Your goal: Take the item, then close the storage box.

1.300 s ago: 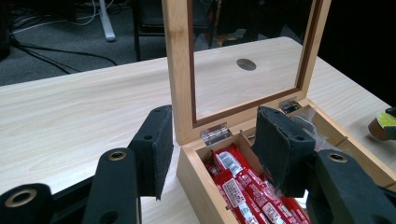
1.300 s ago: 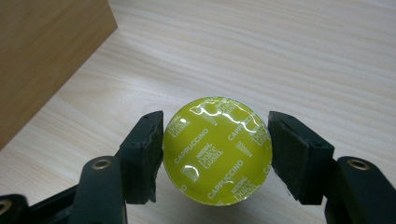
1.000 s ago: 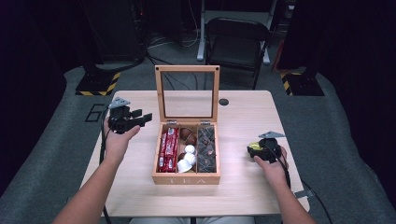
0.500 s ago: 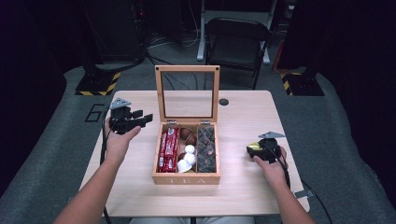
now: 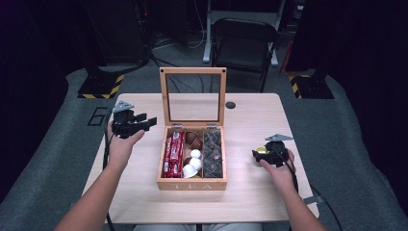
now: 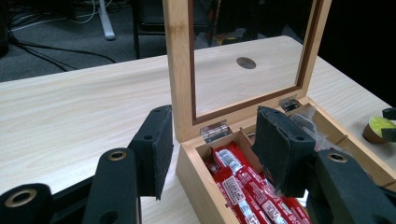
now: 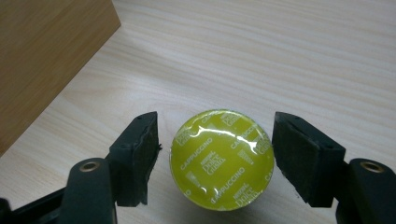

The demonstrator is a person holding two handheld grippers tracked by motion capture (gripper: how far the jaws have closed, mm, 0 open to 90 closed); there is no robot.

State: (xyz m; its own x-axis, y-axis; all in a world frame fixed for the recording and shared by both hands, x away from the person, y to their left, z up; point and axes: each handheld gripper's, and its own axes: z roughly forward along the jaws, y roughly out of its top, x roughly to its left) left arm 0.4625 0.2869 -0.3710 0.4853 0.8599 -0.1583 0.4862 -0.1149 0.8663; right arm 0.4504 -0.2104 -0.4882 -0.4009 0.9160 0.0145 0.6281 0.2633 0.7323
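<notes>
We work at a pale wooden table (image 5: pixel 250 115), and at its middle stands the tea box (image 5: pixel 191 182) with its glazed lid (image 5: pixel 193 96) propped upright at the far side; inside we see red sachets (image 5: pixel 173 154) in the left compartment, white and brown capsules (image 5: pixel 193 161) in the middle one, and dark packets (image 5: pixel 212 154) on the right. Our left gripper (image 5: pixel 137 124) hovers just left of the box near the hinge, its jaws apart and holding nothing, with the box corner and the red sachets (image 6: pixel 243 184) seen between and beyond them in the left gripper view. Our right gripper (image 5: pixel 263 155) rests low on the table to the right of the box, and its jaws have just been opening: the yellow-lidded capsule (image 7: pixel 222 158) sits on the table between the pads with a gap on either side, so it is released, not gripped. The capsule stands apart from the box wall (image 7: pixel 46 60), outside any compartment. We judge the risks to be these: if we pull the right gripper away at a slant, a pad may catch the capsule's rim and tip or roll it across the table; if we close again off-centre, the round foil top may slip out sideways; and a careless left hand could knock the upright lid shut over the open box
</notes>
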